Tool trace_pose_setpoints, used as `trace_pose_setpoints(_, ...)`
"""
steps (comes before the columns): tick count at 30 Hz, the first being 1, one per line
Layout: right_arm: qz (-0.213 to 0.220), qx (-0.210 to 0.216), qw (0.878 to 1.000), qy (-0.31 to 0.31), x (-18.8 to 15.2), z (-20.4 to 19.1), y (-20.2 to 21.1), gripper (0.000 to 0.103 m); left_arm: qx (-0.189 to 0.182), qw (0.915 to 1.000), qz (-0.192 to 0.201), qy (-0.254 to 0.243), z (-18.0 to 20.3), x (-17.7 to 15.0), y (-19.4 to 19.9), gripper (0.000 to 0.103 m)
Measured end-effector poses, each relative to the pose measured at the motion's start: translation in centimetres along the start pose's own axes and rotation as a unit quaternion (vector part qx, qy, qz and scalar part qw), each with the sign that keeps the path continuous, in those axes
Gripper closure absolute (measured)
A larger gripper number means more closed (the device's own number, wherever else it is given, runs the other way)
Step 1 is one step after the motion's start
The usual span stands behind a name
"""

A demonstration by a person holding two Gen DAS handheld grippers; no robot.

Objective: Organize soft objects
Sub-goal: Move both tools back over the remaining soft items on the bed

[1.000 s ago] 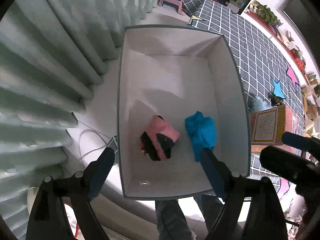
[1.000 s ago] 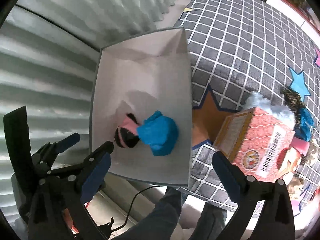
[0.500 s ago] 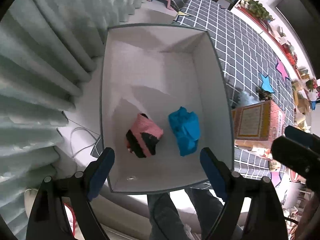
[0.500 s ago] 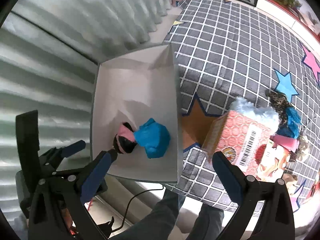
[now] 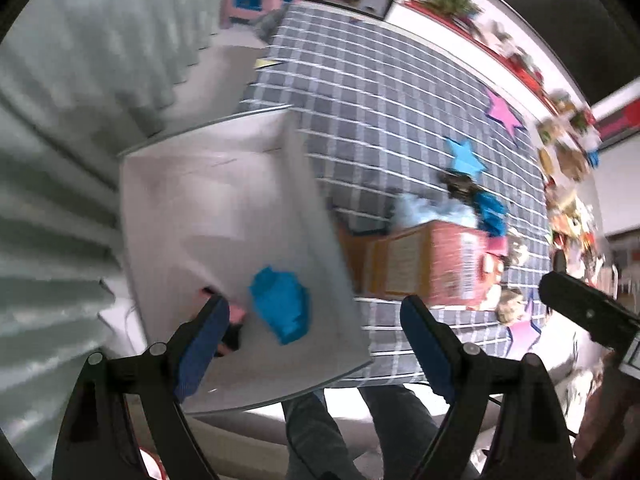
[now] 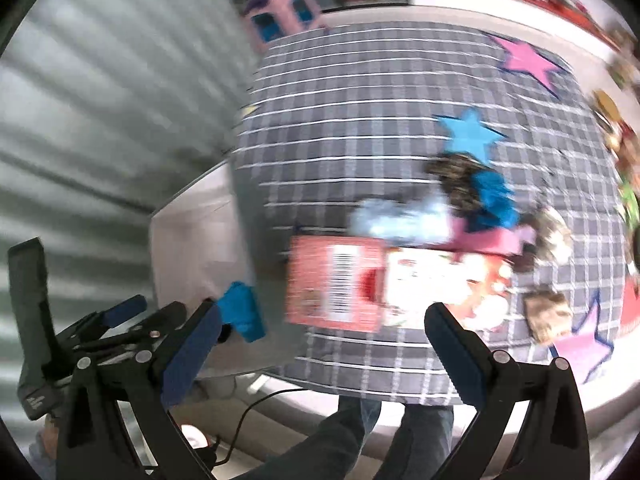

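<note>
A white box stands at the left edge of the checked mat. In it lie a blue soft object and a pink-and-black one, the latter mostly hidden behind my left finger. My left gripper hangs open above the box's right wall, holding nothing. My right gripper is open and empty over a red carton. The blue soft object shows at the box's near corner. Behind the carton lies a pile of soft things: light blue fluff, a blue cloth and a pink cloth. Both views are blurred.
The grey checked mat carries pink and blue star patches. A pleated curtain runs along the left. A person's legs are at the bottom edge. Small toys lie to the right of the carton. A cable trails on the floor.
Both views have swung right, from over the box toward the red carton and the pile on the mat. Both grippers stayed open; the two soft objects stayed in the box.
</note>
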State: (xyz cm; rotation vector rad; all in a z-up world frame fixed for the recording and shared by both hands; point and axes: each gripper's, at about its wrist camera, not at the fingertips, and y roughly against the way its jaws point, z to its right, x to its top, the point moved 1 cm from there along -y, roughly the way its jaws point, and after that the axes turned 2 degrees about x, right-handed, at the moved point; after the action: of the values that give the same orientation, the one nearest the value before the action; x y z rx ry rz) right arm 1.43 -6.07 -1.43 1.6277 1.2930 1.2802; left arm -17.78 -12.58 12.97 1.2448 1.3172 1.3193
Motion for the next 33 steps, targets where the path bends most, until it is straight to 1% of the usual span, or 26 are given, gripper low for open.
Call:
trace_pose_setpoints(3, 0.004, -0.007, 0.999, -0.049, -0.1, 4.4, 0.7, 0.001, -0.009, 0.9996, -0.006, -0.027, 3.2, 1.3, -0.6, 0.013)
trace_pose_setpoints(6, 0.005, -0.015, 0.996, -0.085, -0.3, 8.5, 0.9, 0.001, -0.016, 0.9984, -0.017, -0.052, 6.8, 2.4, -1.5, 0.013)
trace_pose_setpoints(9, 0.003, -0.017, 0.992, -0.123, -0.4, 12.3, 1.1, 0.001, -0.020, 0.9971, -0.027, -0.068, 9.8, 3.3, -2.4, 0.013)
trace_pose_setpoints(12, -0.006, -0.019, 0.989, -0.145, -0.4, 15.5, 0.9, 0.001, -0.020, 0.9959, -0.040, -0.079, 12.8, 4.2, -3.6, 0.013)
trace_pose_setpoints(17, -0.031, -0.025, 0.984, -0.174, -0.8, 21.1, -0.3, 0.001, -0.007, 0.9940, -0.059, -0.091, 17.2, 5.8, -5.6, 0.013)
trace_pose_setpoints(20, -0.041, -0.024, 0.978, -0.204, -1.1, 24.6, -0.8, 0.001, -0.005, 0.9926, -0.076, -0.095, 19.8, 7.0, -7.2, 0.013)
trace_pose_setpoints(22, -0.053, -0.030, 0.973, -0.222, -1.4, 27.0, -1.1, 0.001, 0.004, 0.9915, -0.081, -0.102, 21.5, 7.7, -8.3, 0.013)
trace_pose_setpoints(25, -0.065, -0.029, 0.968, -0.240, -1.7, 29.7, -1.5, 0.001, 0.014, 0.9897, -0.100, -0.101, 23.7, 8.8, -10.6, 0.013)
trace_pose_setpoints(28, -0.080, -0.032, 0.966, -0.245, -2.0, 31.7, -2.3, 0.001, 0.024, 0.9881, -0.114, -0.101, 25.2, 9.3, -12.4, 0.013)
trace_pose_setpoints(30, -0.090, -0.033, 0.964, -0.247, -2.6, 32.7, -2.9, 0.001, 0.031, 0.9856, -0.124, -0.110, 26.6, 9.2, -13.6, 0.013)
trace_pose_setpoints(33, -0.117, -0.037, 0.964, -0.237, -3.6, 33.6, -4.8, 0.001, 0.039, 0.9804, -0.146, -0.126, 28.3, 8.2, -15.4, 0.013)
